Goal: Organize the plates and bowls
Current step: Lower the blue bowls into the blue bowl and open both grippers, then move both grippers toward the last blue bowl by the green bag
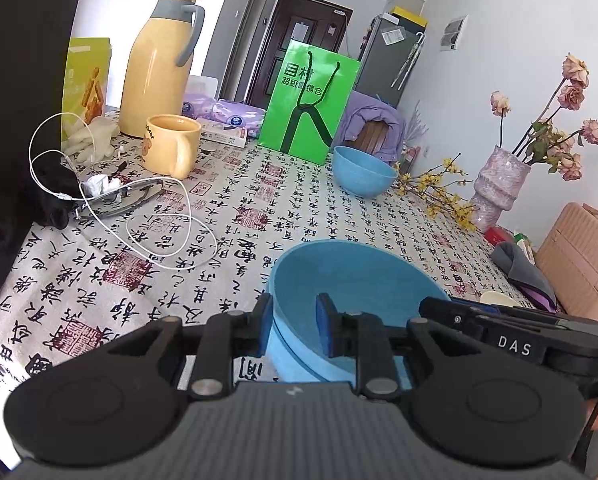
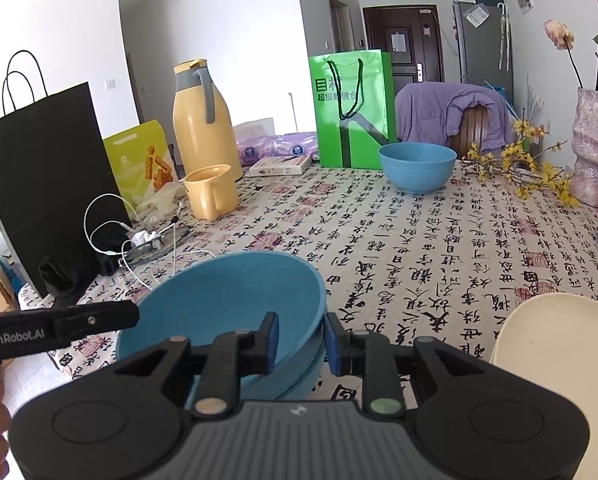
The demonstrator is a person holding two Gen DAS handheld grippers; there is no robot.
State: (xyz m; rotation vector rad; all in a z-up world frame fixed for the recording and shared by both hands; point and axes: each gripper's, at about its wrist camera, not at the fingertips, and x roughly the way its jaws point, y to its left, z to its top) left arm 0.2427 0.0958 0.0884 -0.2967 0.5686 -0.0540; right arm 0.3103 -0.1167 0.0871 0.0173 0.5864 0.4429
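Note:
A stack of blue bowls [image 1: 359,272] [image 2: 227,300] sits on the near part of the patterned tablecloth [image 1: 259,208]. My left gripper [image 1: 295,320] straddles the stack's left rim, one pad outside and one inside, with a gap showing beside the thin wall. My right gripper [image 2: 302,338] straddles the right rim the same way, its inner pad clear of the wall. Both stand open around the rim. Another blue bowl [image 1: 363,172] [image 2: 417,168] stands alone farther back by the green bag. A cream plate [image 2: 559,340] lies to the right of the stack.
A yellow thermos [image 1: 155,68], yellow mug [image 1: 171,144], white cable [image 1: 159,236] and glasses crowd the left side. A green bag [image 1: 307,104] stands at the back, a vase of dried flowers [image 1: 495,188] on the right, and a black bag [image 2: 47,184] at the far left.

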